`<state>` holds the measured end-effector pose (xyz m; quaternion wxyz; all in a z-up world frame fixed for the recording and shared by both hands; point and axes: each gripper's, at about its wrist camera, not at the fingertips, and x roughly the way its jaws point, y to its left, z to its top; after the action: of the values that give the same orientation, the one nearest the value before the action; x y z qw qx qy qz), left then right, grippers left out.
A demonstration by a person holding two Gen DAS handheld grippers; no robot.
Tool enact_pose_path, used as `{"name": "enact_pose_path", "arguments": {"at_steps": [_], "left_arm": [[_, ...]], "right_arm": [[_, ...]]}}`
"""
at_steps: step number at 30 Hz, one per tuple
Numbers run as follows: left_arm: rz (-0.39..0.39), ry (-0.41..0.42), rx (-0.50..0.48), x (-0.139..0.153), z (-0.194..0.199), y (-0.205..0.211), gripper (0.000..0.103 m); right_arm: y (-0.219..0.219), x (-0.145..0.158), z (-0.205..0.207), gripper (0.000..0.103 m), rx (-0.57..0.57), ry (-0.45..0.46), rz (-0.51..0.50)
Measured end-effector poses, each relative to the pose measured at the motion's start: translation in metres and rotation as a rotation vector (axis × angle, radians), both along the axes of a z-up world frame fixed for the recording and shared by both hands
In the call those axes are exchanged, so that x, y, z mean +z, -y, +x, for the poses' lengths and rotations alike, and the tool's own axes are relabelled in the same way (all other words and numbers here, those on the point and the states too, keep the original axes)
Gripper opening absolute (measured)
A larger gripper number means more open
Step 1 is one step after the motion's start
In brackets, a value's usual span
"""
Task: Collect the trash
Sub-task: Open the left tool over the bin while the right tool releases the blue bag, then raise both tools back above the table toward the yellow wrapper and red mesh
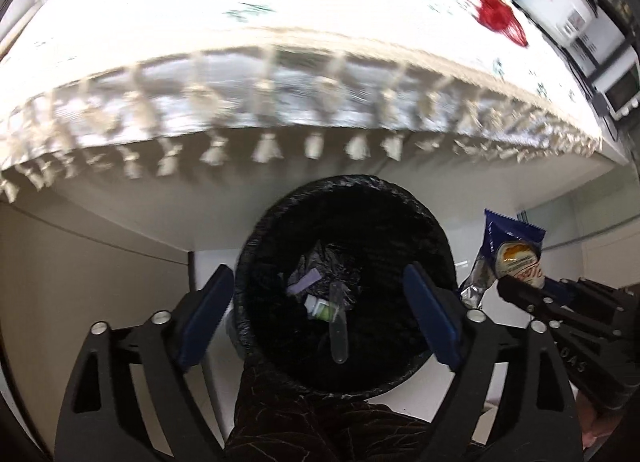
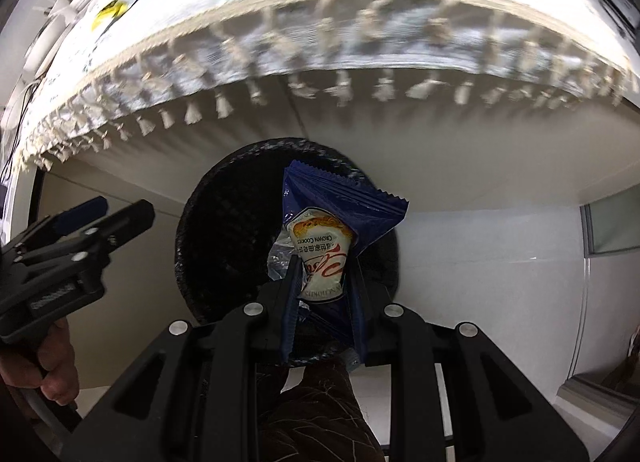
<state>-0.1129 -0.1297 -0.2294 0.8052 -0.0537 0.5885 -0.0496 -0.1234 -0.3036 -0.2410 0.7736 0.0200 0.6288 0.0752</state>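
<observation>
Above the black-lined trash bin (image 1: 344, 274) under the tasselled tablecloth (image 1: 280, 94), the left gripper (image 1: 320, 318) hangs wide open and empty (scraps and a clear spoon (image 1: 338, 332) lie inside the bin), while the right gripper (image 2: 324, 286) pinches a blue cookie wrapper (image 2: 332, 230) over the bin's mouth.

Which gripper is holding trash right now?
The right gripper, clamped on the blue cookie wrapper. The left gripper is open over the black bin.
</observation>
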Motion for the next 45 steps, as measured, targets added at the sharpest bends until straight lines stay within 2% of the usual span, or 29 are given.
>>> {"name": "enact_pose_path", "arguments": {"at_steps": [4,11,13,17,19,25,30,36,45], "left_arm": [[0.010,0.016,0.039,0.007,-0.002,-0.016,0.096],[0.019,0.016,0.095,0.014,-0.004,-0.044,0.097],[0.026,0.011,0.106,0.013,-0.003,-0.048,0.097],[0.030,-0.004,0.121,0.014,-0.001,-0.055,0.097],[0.037,-0.003,0.121,0.016,0.000,-0.057,0.097],[0.027,-0.006,0.120,0.026,0.006,-0.062,0.097],[0.017,0.015,0.112,0.050,0.011,-0.066,0.097],[0.000,0.043,0.112,0.078,0.016,-0.069,0.097],[0.001,0.080,0.115,0.109,0.025,-0.070,0.097]], "right_arm": [[-0.018,-0.005,0.007,0.021,0.041,-0.011,0.001],[-0.046,-0.007,0.020,0.025,0.105,-0.011,0.006],[-0.050,-0.005,0.022,0.036,0.111,-0.005,0.007],[-0.054,-0.001,0.026,0.050,0.113,0.002,0.007],[-0.055,0.002,0.028,0.061,0.113,0.008,0.001],[-0.051,0.023,0.031,0.075,0.101,0.036,-0.001],[-0.048,0.065,0.028,0.088,0.070,0.106,-0.012],[-0.043,0.107,0.033,0.090,0.054,0.165,0.003],[-0.036,0.135,0.041,0.090,0.020,0.225,-0.010]]}}
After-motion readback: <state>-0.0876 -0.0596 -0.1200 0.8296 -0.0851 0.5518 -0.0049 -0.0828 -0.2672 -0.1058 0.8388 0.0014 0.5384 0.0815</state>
